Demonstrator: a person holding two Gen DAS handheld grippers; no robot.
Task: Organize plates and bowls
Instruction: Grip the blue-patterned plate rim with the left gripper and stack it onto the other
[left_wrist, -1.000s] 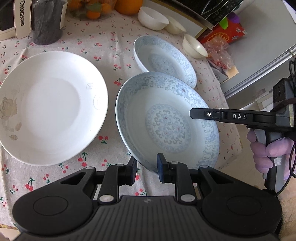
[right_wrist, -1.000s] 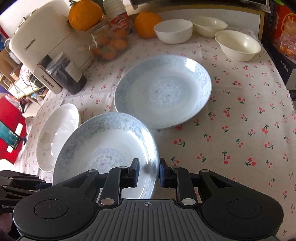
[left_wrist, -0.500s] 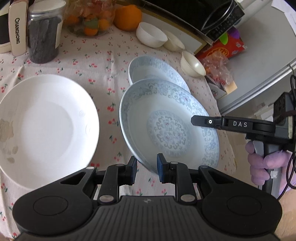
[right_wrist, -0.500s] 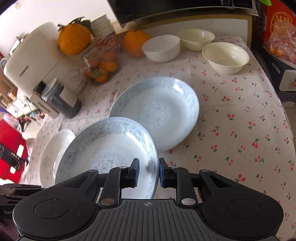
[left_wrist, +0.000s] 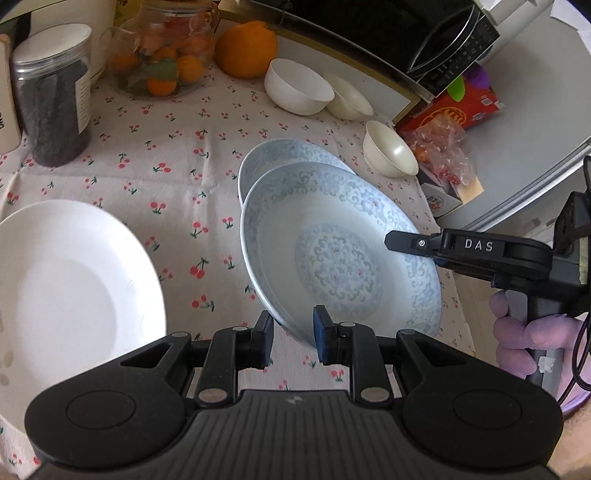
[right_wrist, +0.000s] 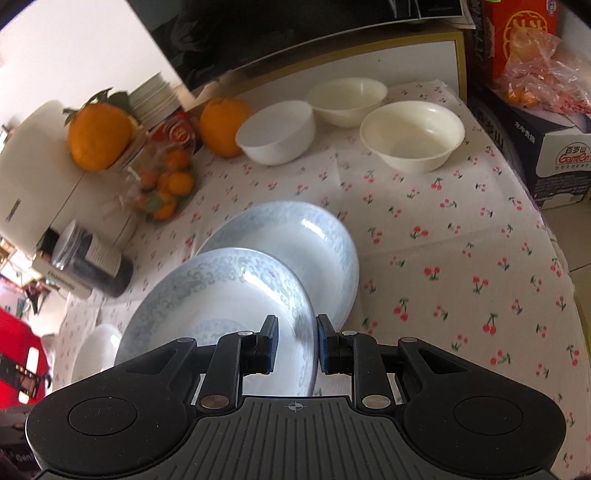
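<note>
Blue-patterned porcelain plate was held off cherry-print tablecloth, tilted, both tongs clenched on its rim: left gripper at near edge, right gripper at opposite edge. Plate hung just above and overlapping matching plate, which lay on cloth. Step in hand, likely: stacking. Next move called for levelling, centring over matching plate, lowering together, then release. White plate lay left of matching plate; three bowls beyond it, unstacked.
</note>
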